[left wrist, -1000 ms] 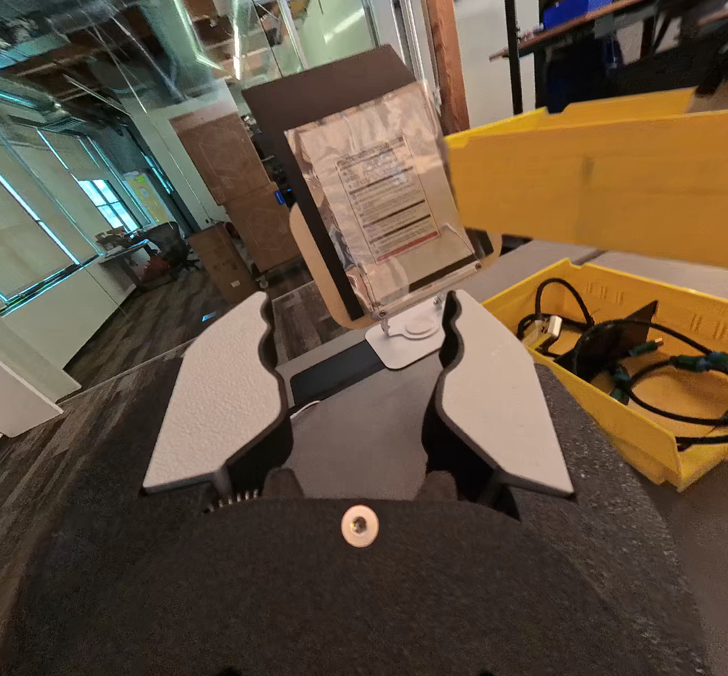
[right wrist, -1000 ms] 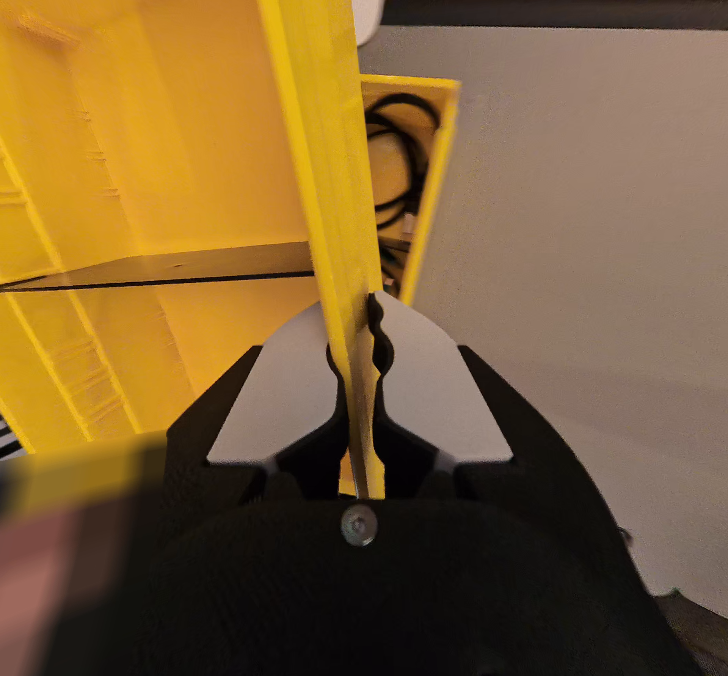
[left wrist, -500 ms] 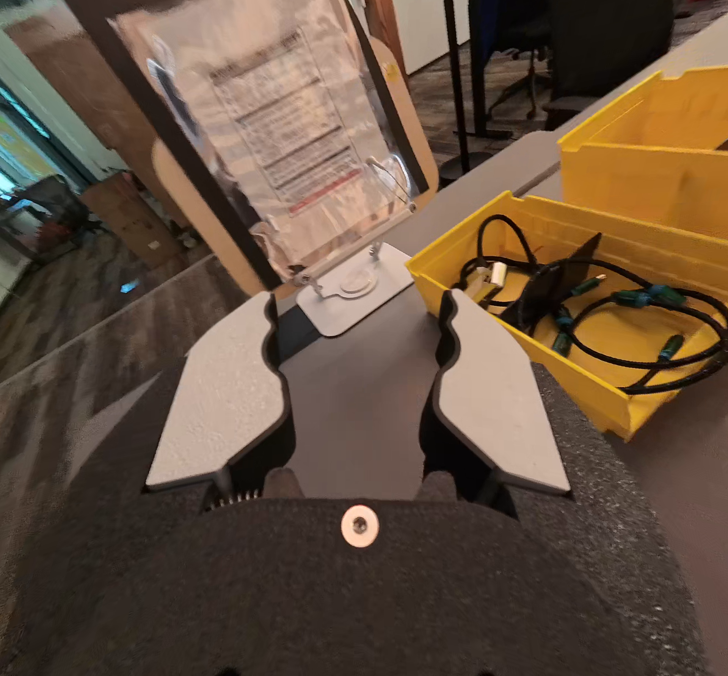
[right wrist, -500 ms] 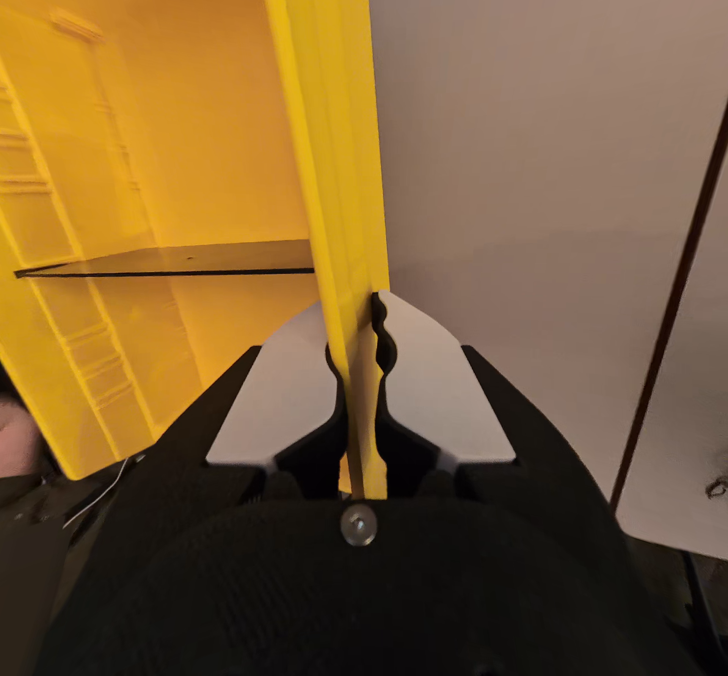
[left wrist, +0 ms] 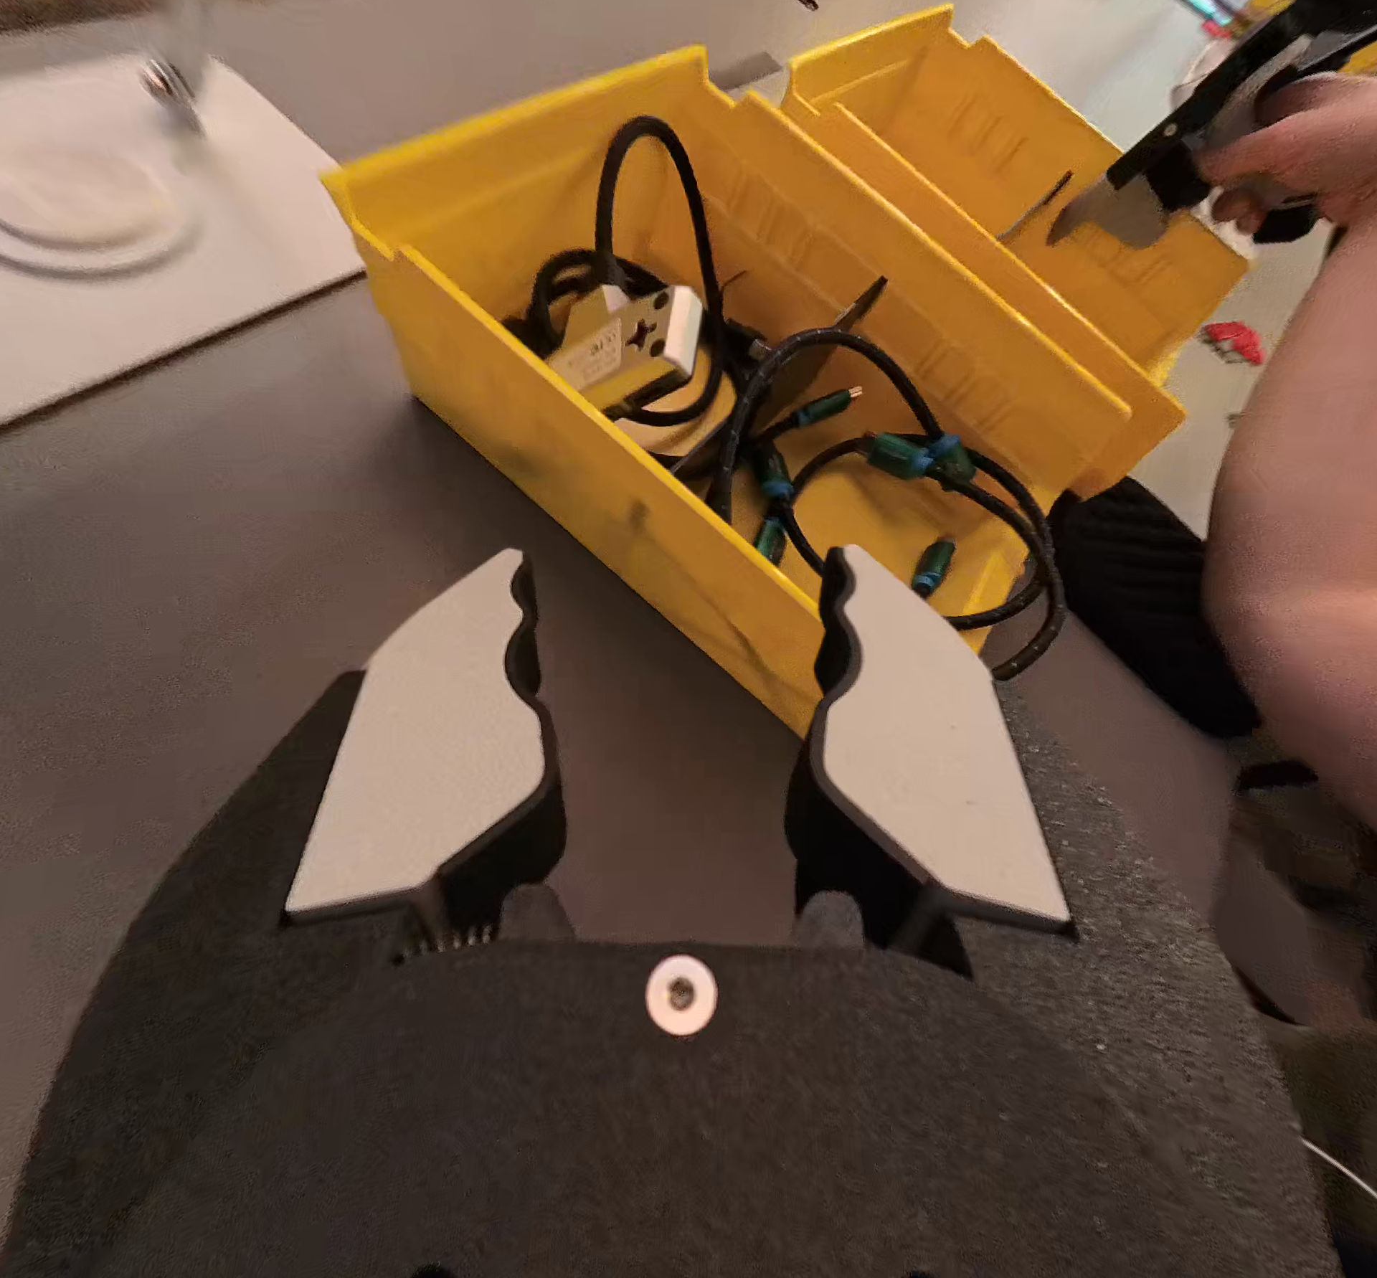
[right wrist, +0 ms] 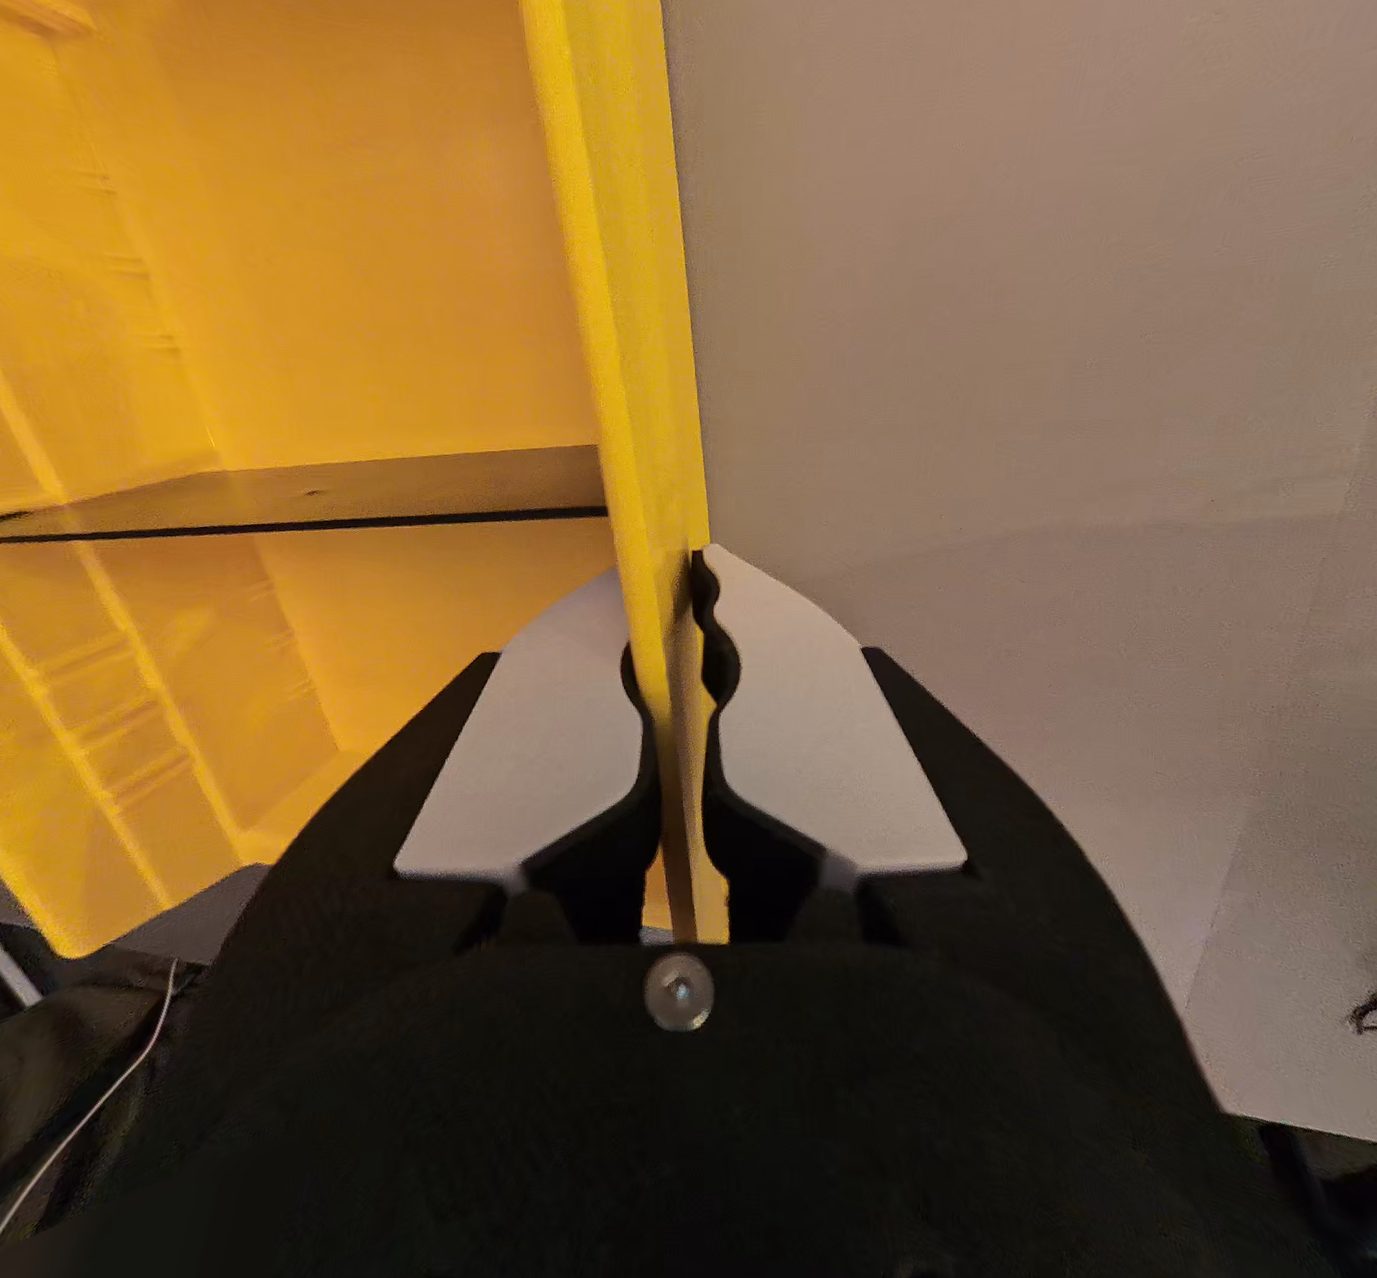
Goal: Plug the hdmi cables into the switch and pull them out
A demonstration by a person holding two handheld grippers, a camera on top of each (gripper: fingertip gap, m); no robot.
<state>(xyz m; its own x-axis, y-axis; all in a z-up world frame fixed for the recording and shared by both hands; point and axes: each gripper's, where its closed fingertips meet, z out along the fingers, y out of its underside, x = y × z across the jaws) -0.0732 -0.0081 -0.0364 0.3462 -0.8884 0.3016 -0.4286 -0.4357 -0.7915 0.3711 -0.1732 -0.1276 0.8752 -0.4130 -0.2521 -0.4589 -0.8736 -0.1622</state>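
Swinging down from the sign stand, the left hand-held gripper [left wrist: 674,598] now hangs jaws apart and empty over the dark surface [left wrist: 223,497]; just ahead, the cable bin [left wrist: 566,437] holds the switch [left wrist: 633,341] and hdmi cables [left wrist: 879,437], nothing plugged yet. Right hand-held gripper [right wrist: 682,572] stays clamped on the empty bin's wall [right wrist: 603,199], now set beyond the cable bin; pale surface [right wrist: 1043,273] to its right.
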